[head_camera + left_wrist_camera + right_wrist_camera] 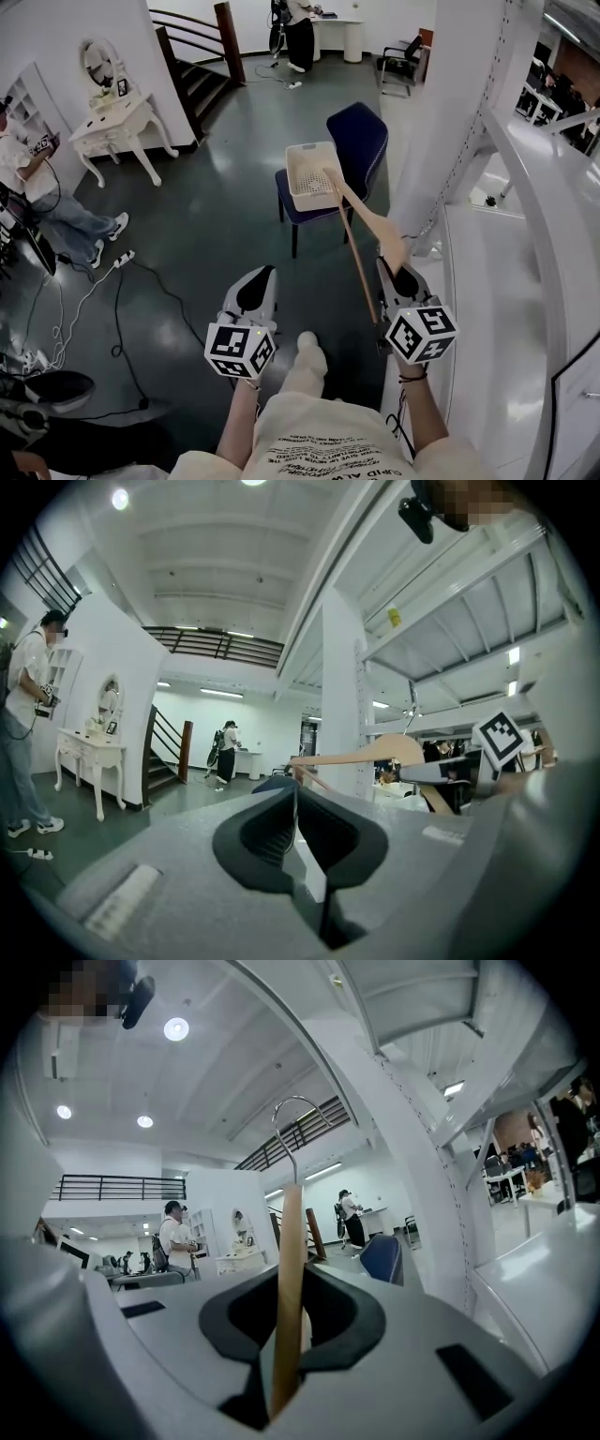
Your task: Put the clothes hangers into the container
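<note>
Head view: right hand-held gripper (394, 272) is clamped on a wooden hanger (364, 211), held up in the air ahead of the person. Hanger's broad arm runs from the jaws toward the white perforated container (292, 178). Its far tip overlaps the container's right rim in this view; can't tell if it touches. Thin crossbar of the hanger angles back down, passing just left of the right hand-held gripper. The container sits on the seat of a blue chair (361, 136) on the dark floor (206, 216), well ahead of both hand-held grippers, and looks empty from here. Right gripper view confirms the grip: the jaws of the right hand-held gripper (291, 1321) are nearly together, pinching the flat wood of the hanger (289, 1251) edge-on, with the metal hook (292, 1110) pointing up above it. Left hand-held gripper (262, 277) is low and left of the right one, apart from the hanger, nose pointing forward. Left gripper view: the jaws of the left hand-held gripper (297, 803) are together with nothing between them. The hanger (375, 752) and the right hand-held gripper's marker cube (502, 738) show off to its right. 1 hanger in view, and it is not in the container.
</note>
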`<action>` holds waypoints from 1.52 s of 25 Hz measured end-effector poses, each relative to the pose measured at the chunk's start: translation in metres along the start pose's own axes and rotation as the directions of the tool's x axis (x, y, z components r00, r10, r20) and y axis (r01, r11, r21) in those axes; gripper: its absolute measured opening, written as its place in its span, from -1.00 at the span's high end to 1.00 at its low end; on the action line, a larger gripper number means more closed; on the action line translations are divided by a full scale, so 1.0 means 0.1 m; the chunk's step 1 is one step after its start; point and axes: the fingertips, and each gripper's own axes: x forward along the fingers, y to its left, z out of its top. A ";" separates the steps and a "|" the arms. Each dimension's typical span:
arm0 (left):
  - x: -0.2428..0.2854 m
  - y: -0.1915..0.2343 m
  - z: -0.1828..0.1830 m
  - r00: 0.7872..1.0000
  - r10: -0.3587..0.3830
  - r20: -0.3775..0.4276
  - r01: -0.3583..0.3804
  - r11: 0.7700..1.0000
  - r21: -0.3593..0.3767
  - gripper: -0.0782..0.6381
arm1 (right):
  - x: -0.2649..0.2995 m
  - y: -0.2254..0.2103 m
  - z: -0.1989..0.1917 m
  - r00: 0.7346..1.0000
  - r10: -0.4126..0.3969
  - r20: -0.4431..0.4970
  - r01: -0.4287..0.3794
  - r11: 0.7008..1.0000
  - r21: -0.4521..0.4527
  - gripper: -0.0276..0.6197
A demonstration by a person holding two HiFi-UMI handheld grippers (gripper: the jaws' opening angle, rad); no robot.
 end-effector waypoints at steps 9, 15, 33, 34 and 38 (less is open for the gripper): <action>1.07 0.52 -0.08 0.998 -0.038 -0.040 0.037 0.999 -0.023 0.70 | 1.00 -0.50 0.01 0.998 -0.061 -0.033 0.062 0.998 0.033 0.76; 1.74 0.98 -0.02 0.996 -0.066 -0.055 0.064 0.997 -0.029 0.70 | 1.77 -0.69 0.12 0.996 -0.084 -0.043 0.086 0.996 0.039 0.75; 2.69 1.76 -0.25 0.993 -0.037 -0.108 0.028 0.996 -0.084 0.70 | 3.01 -1.11 -0.05 0.987 -0.092 -0.129 0.102 0.992 0.079 0.75; 2.77 1.82 -0.26 0.993 -0.031 -0.110 0.022 0.996 -0.083 0.70 | 3.11 -1.15 -0.05 0.988 -0.087 -0.131 0.098 0.992 0.084 0.75; 3.12 1.99 -0.38 0.992 -0.013 -0.123 0.003 0.997 -0.082 0.70 | 3.50 -1.35 -0.13 0.987 -0.064 -0.144 0.079 0.991 0.103 0.75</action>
